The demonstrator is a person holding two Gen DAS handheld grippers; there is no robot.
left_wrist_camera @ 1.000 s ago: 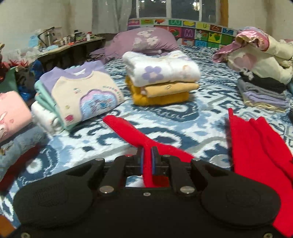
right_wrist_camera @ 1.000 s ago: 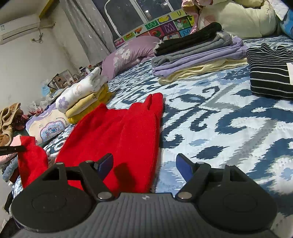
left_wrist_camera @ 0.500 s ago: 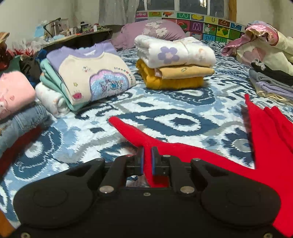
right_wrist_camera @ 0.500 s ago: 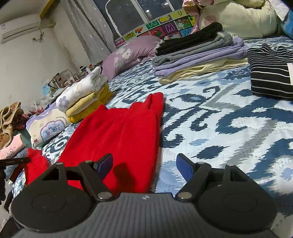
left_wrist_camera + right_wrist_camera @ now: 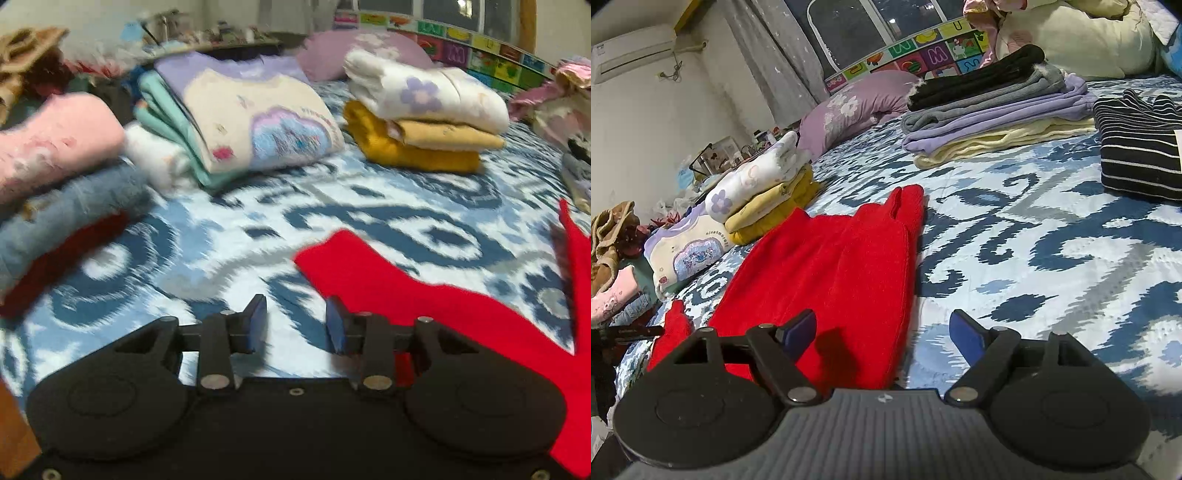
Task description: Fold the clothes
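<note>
Red garment lies flat on the blue-patterned bedspread, one sleeve stretched out to its left. Your left gripper sits just beside that sleeve's end, jaws opening w/ nothing btwn them. Your right gripper sits over the garment's near hem, jaws spread wide, pinching nothing. Beyond the garment: yellow-and-white folded stack; striped sweater to its right.

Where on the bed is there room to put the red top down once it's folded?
Best spot: the bare quilt right of the red top, in front of the striped sweater and the purple pile. A smaller patch lies between the red sleeve and the yellow pile. The left edge is packed with stacks.
</note>
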